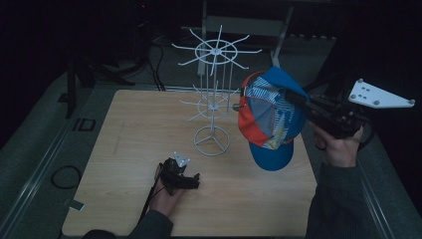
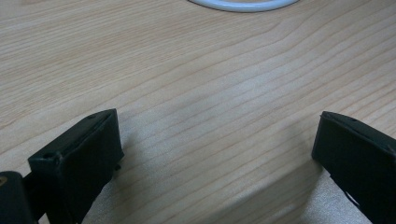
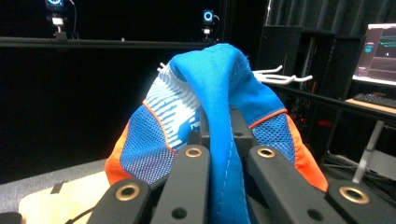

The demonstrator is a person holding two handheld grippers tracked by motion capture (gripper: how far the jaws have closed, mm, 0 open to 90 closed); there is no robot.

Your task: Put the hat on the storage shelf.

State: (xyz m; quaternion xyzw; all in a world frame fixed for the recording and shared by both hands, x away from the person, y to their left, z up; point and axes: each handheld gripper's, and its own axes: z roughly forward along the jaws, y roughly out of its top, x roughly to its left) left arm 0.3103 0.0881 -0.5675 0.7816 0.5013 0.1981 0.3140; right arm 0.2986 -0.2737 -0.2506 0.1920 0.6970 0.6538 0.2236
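A blue, orange and white cap [image 1: 268,114] hangs in the air at the right of the table, its brim pointing down. My right gripper [image 1: 293,97] is shut on the cap's blue crown fabric [image 3: 224,140], which is pinched between the two black jaws. The cap is close to the right-hand arms of a white wire hanger stand [image 1: 213,94] with two tiers of radiating prongs and a ring base [image 2: 243,4]. My left gripper [image 1: 191,180] rests low on the wooden table [image 1: 139,149] in front of the stand, its jaws open with bare wood between them [image 2: 215,154].
The table's right edge lies under the cap. Cables [image 1: 64,177] lie on the dark floor at the left. Behind the table are a metal frame [image 1: 244,22] and dark equipment; a lit monitor [image 3: 378,51] stands off to the side.
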